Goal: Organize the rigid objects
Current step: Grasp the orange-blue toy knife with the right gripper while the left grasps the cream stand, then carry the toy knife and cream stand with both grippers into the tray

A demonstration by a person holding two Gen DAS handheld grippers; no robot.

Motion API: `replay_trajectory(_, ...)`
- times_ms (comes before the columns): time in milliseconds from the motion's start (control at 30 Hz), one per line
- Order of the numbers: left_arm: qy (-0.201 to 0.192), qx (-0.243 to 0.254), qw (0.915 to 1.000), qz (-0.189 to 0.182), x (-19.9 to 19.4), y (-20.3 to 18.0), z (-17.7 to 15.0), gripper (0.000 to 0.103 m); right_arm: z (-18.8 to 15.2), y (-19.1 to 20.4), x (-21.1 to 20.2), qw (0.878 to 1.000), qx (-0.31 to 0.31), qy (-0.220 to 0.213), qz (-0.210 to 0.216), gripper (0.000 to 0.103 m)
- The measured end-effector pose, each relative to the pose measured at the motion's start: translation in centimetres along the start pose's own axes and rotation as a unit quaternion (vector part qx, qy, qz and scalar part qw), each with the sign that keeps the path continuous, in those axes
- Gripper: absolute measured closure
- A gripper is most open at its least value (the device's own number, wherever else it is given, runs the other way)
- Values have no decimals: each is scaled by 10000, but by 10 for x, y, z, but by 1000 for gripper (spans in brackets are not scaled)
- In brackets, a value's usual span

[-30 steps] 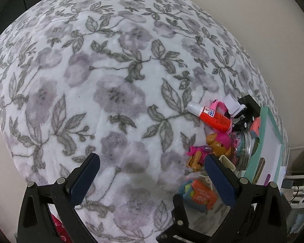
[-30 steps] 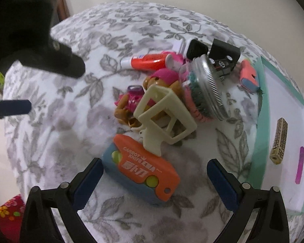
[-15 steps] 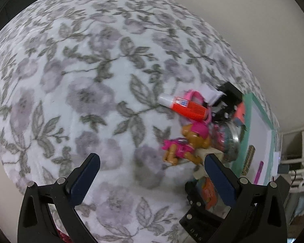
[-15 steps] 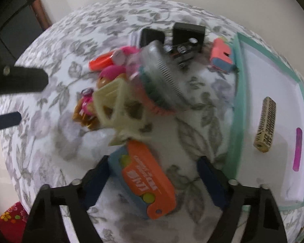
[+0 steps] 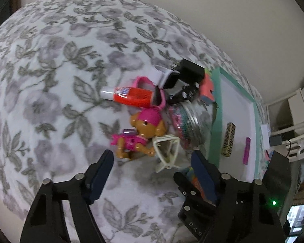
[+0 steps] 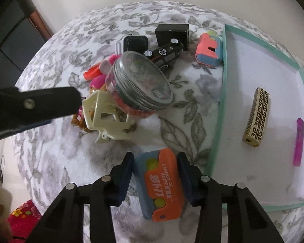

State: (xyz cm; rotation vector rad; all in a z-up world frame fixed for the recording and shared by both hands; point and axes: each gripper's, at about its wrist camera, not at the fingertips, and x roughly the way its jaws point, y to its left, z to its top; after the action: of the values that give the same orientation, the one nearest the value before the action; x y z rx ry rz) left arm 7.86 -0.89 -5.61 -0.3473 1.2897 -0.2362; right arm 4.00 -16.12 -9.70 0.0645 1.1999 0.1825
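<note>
1. A bed or table under a white blanket (image 5: 56, 64) printed with grey leaves and flowers filled both views, a plain cream wall behind it; a shallow tray (image 6: 223, 93) with a teal rim and white floor lay at the right edge of the cloth.

2. A second earlier both pairs of tongs had stood fully spread; the right gripper (image 6: 156, 174) had since dropped over the blue-and-orange toy marked "CARROT KNIFE" (image 6: 162, 184) and was closing, its dark pads (image 6: 126, 172) set against the toy's two long sides; the toy lay on the blanket, just left of the tray's near corner.

3. The left gripper (image 5: 152, 172) had swung from bare cloth toward the pile and was closing too, though nothing sat between its pads; the cream hair claw (image 5: 167, 151) and the pink-capped puppy figure (image 5: 139, 135) lay just beyond its tips.

4. The rest of the heap seemed unmoved: a glass jar (image 6: 139, 83) of beads on its side touching the claw, an orange glue tube (image 5: 129, 96), a black toy car (image 6: 166, 54) against a black box (image 6: 171, 33), a pink-and-blue toy (image 6: 208, 53) beside the tray's far corner.

5. Inside the tray lay a gold patterned bar (image 6: 256, 117) and a magenta stick (image 6: 298, 141), well apart from the pile.

6. My reading: the sorting had two pieces done; the carrot knife looked next, a short carry right over the rim; its smooth plastic sides might slip if pinched lightly.
</note>
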Motion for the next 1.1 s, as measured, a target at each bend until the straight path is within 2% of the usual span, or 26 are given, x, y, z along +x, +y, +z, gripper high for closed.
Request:
replay_trajectory(67,97,64,9999,-52,6,-5,-1,42,1,-2,0,10000,-36,19,5,57)
replay_trajectory(200,179,199,9995,-148,14,-12,-3,56,-2,6,1,9999,-117,85,-17,57)
replay_trajectory(267,165,277,9993,-173,16,-16,-3,69,-2,7,2,9998,-150,104,-32,57)
replay_trajectory(333,147,383,9990,-152,19,-20,-2,74,-5,6,-1,9998,-151,110,-30,57)
replay_trajectory(767,-150,778,9969,-4,19,-34,-2,76,-2,13,5,9999,-61,116,64,57)
replay_trajectory(1100,-777,693,9930,-564,-24,-39,4,76,3,-9,-23,9975,422,-270,496,57)
